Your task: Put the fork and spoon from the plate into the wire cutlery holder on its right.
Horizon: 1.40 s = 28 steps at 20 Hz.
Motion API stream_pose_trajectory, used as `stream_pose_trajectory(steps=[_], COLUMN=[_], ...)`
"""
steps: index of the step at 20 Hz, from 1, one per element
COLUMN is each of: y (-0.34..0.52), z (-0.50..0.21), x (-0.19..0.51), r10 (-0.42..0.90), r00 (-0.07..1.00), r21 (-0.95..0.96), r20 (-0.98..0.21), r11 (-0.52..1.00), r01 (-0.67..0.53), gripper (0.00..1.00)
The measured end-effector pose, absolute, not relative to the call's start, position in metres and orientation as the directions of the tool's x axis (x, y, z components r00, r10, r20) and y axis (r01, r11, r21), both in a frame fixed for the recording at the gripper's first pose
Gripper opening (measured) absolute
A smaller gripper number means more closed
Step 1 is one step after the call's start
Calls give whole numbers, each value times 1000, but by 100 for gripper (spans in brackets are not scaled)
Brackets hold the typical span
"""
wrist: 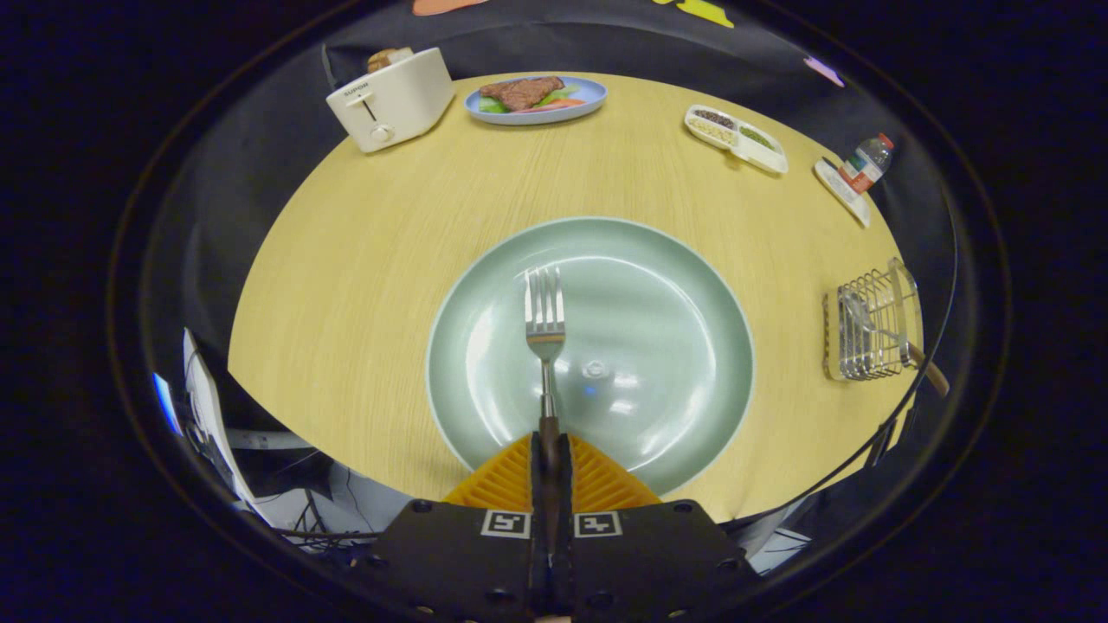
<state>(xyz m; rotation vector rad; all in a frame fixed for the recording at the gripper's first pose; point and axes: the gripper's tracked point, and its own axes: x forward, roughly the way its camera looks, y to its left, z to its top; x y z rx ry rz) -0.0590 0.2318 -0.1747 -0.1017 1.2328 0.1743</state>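
The claw (550, 450) is clamped on the fork (545, 322) handle, whose end is hidden between the fingers; the tines point ahead over the green plate (684, 285). The spoon (874, 327) sits in the wire cutlery holder (866, 333) to the right on the table (363, 260), its bowl hard to make out. The toaster (391, 99) reads "SUPOR".

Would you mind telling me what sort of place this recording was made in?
Likely a staged dining table in a recording booth: a wooden table holds a toaster, a plate of food and a wire cutlery holder, with black cloth behind. The gripper is shut on a fork.
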Motion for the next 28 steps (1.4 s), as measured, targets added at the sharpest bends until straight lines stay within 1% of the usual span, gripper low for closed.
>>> stream_pose_trajectory(steps=[5, 8, 13, 17, 21, 24, 28], y=[213, 189, 117, 45, -14, -40, -50], z=[-146, -116, -65, -36, -27, -31, -42], x=[-62, -65, -65, -62, -54, -53, -47], r10=[109, 131, 118, 87, 56, 52, 55], r00=[330, 349, 410, 435, 409, 356, 304], r21=[53, 75, 75, 71, 66, 61, 59], r20=[-938, -928, -905, -896, -911, -933, -951], r11=[983, 983, 990, 996, 998, 998, 998], r01=[-175, -169, -122, -53, 9, 14, 4], gripper=[3, 3, 4, 4, 4, 4, 3])
